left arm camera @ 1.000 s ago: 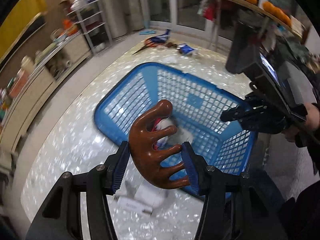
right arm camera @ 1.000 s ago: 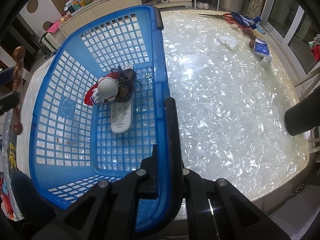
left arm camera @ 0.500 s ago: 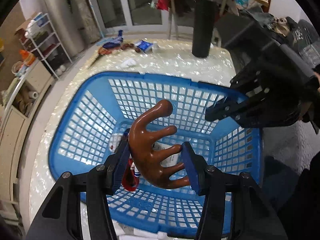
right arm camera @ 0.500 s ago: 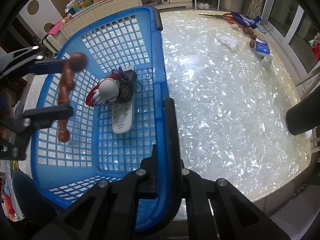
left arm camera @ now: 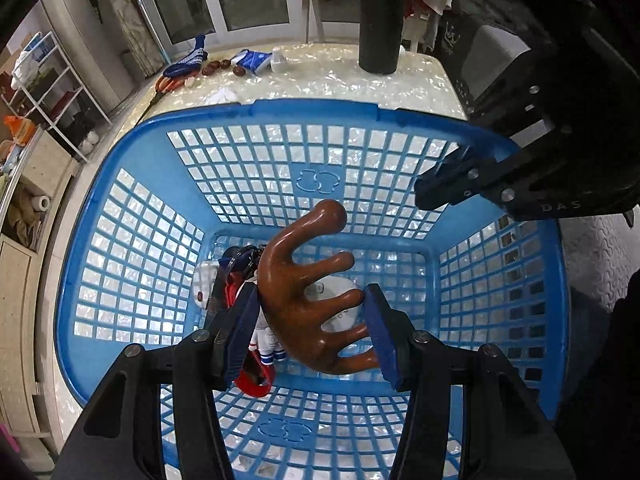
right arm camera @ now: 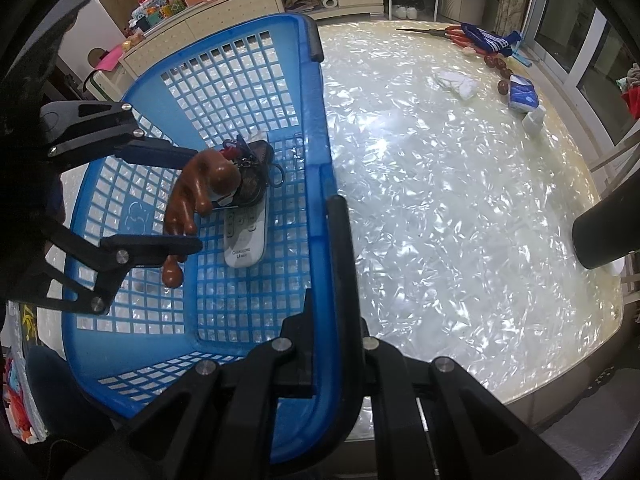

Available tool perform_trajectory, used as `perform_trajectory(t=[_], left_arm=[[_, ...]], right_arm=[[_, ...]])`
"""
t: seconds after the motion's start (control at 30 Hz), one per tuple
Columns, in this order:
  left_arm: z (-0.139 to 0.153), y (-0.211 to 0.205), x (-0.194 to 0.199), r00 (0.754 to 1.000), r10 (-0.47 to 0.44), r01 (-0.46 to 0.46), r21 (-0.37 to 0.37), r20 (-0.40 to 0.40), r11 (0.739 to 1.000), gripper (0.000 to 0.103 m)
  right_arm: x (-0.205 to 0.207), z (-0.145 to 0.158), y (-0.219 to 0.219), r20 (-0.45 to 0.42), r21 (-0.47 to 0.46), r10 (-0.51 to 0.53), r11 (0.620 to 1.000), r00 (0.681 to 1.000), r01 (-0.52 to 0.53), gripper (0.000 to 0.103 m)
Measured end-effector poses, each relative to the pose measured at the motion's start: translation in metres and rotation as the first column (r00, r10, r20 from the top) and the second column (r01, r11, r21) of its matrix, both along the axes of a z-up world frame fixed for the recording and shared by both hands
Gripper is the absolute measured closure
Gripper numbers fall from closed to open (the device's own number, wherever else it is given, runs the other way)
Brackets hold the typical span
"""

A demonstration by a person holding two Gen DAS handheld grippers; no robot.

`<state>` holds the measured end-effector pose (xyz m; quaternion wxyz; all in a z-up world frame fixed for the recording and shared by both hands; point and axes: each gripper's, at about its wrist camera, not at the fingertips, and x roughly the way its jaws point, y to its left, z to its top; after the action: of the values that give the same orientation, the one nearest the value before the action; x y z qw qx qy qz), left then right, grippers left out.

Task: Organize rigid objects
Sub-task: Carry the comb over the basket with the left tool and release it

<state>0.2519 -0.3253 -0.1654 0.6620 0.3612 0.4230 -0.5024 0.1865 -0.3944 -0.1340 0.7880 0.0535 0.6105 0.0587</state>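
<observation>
My left gripper [left arm camera: 310, 330] is shut on a brown wooden claw-shaped massager [left arm camera: 310, 280] and holds it inside the blue mesh basket [left arm camera: 276, 118], above its floor. In the right wrist view the left gripper [right arm camera: 188, 196] and the massager [right arm camera: 196, 196] hang over the basket's middle. My right gripper [right arm camera: 326, 232] is shut on the basket's right rim [right arm camera: 318, 168]; it also shows in the left wrist view [left arm camera: 440, 188]. In the basket lie a white remote [right arm camera: 246, 236], a red and white figurine [left arm camera: 264, 344] and a dark keychain pouch [right arm camera: 252, 172].
The basket stands on a pearly white table [right arm camera: 460, 200]. At its far end lie red-handled scissors [right arm camera: 444, 32], a blue cloth [right arm camera: 488, 40], brown nuts [right arm camera: 498, 66], a white cloth [right arm camera: 456, 82] and a blue packet [right arm camera: 522, 98]. A black cylinder [left arm camera: 380, 16] stands at the table's corner.
My left gripper has carried the massager from outside the basket to over it and down inside. My right gripper has kept its hold on the rim.
</observation>
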Motion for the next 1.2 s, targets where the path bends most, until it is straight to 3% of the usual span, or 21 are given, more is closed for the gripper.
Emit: perform_trajectory(t=[1.1, 1.2], left_arm=[[-0.002, -0.010, 0.009, 0.995, 0.000, 0.006, 0.059, -0.098, 0.998, 0.045], [-0.003, -0.011, 0.010, 0.994, 0.000, 0.006, 0.061, -0.108, 0.998, 0.035]], right_arm=[[0.003, -0.005, -0.003, 0.015, 0.012, 0.012, 1.000, 1.000, -0.012, 0.098], [0.004, -0.005, -0.003, 0.015, 0.012, 0.012, 1.000, 1.000, -0.012, 0.098]])
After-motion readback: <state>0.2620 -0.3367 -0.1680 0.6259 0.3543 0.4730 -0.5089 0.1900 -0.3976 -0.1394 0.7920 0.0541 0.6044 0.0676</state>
